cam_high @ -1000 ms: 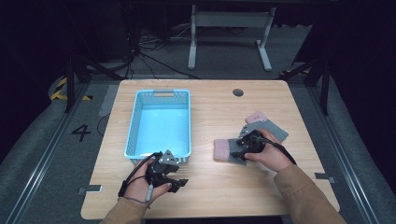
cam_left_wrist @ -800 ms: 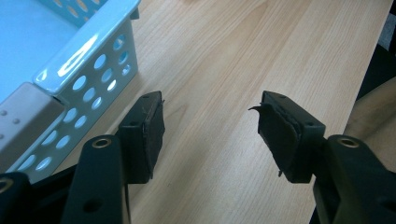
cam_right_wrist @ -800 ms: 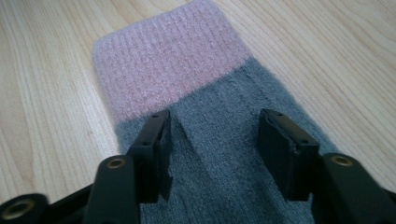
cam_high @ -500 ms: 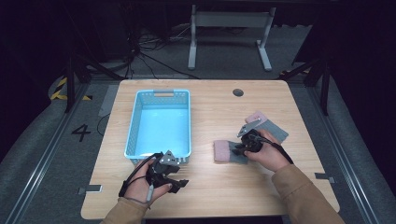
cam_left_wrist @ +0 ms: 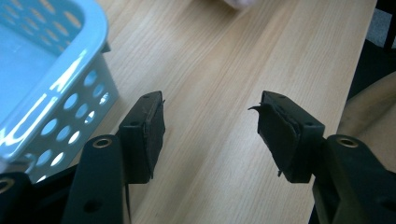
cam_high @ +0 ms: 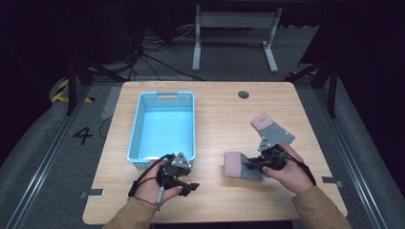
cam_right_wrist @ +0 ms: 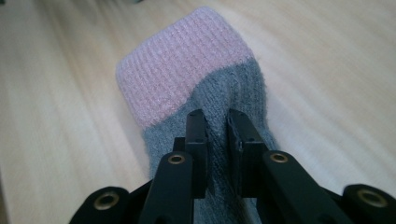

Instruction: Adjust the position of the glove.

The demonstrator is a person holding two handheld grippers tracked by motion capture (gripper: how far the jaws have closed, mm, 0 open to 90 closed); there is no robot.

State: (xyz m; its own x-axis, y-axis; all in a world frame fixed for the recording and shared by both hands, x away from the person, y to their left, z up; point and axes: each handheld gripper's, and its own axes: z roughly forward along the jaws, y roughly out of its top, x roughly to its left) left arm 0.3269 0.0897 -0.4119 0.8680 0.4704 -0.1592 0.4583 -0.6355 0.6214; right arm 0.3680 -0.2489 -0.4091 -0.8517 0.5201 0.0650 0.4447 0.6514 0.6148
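1. Two socks lie on the right half of our table [cam_high: 215, 109]; the nearer sock [cam_high: 239, 165] is grey with a pink cuff and sits between the basket [cam_high: 165, 125] and our right hand.
2. Our right tongs [cam_high: 255, 164] have just been closing and now pinch the grey knit of that sock [cam_right_wrist: 196, 88] — the cloth bunches between the pads.
3. Its long axis runs away from these tongs, pink cuff leading, pointing left toward the basket.
4. Our left tongs [cam_high: 184, 183] stand about half open with nothing between them [cam_left_wrist: 210, 135], resting just beside the basket's near corner [cam_left_wrist: 56, 70].
5. We judge the coming move a lift and carry leftward — the right hand does it, since it already has the sock.
6. One more sock [cam_high: 272, 130] lies farther back, near the right hand.
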